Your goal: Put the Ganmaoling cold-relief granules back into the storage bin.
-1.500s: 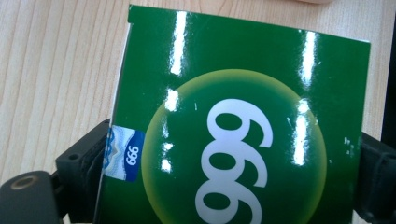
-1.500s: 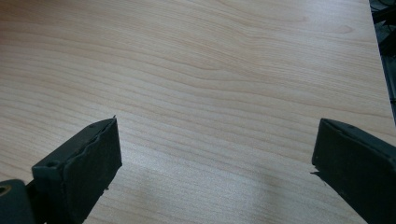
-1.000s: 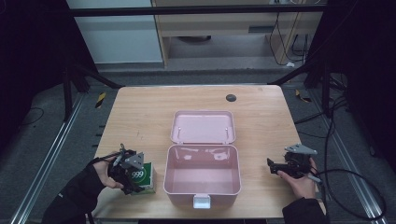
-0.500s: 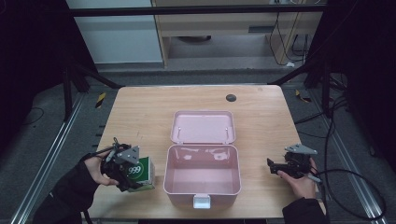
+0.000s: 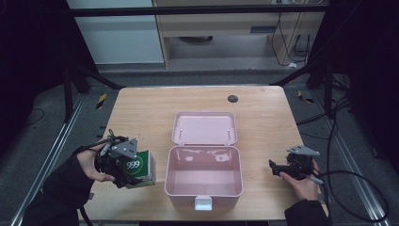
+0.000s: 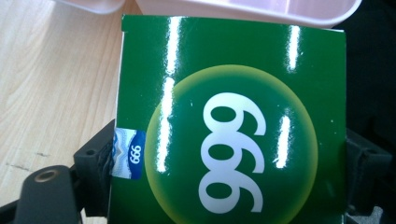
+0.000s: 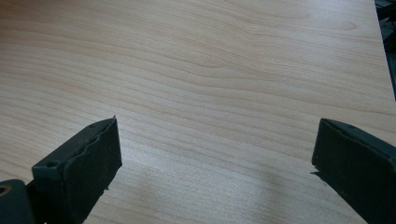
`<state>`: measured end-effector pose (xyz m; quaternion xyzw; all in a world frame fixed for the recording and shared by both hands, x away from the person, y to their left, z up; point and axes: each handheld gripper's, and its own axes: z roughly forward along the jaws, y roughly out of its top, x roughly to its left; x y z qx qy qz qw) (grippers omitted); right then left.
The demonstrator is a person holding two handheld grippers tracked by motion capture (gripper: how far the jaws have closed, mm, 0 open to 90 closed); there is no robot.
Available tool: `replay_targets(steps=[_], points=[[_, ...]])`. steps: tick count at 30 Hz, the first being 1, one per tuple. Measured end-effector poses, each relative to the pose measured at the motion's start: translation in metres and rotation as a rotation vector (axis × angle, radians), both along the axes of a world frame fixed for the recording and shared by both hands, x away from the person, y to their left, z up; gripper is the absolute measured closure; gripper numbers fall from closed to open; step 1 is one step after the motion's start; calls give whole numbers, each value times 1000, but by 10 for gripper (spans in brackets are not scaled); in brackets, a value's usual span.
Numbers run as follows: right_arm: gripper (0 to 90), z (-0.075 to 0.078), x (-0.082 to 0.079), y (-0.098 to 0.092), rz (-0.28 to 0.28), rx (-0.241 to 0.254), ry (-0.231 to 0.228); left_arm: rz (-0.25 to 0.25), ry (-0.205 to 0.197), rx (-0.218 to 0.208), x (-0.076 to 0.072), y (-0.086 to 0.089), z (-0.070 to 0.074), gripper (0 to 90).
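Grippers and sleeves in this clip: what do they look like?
Both the left gripper and the right gripper are black, each topped by a grey three-cornered plate. The jaws are blocky black pads, and a black cable loops away from the right one. The person wears dark sleeves.

Lab: black frame rig (image 5: 84, 75), cables (image 5: 350, 188), wood table (image 5: 263, 108).

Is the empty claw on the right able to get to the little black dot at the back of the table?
Probably yes. The right gripper is open and holds nothing, and bare table lies between it and the black dot. The pink box sits off to its side, not in the way.
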<state>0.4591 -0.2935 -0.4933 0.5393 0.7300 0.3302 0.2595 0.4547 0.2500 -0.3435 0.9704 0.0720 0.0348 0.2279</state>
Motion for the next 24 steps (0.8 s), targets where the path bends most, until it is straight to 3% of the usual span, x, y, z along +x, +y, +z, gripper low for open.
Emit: replay_targets(steps=[10, 24], points=[[18, 0, 0, 0, -2, -3, 1, -18, -6, -5, -1, -9, 25, 141], [18, -1, 0, 0, -3, -3, 3, -53, -9, -13, -1, -26, 42, 142]])
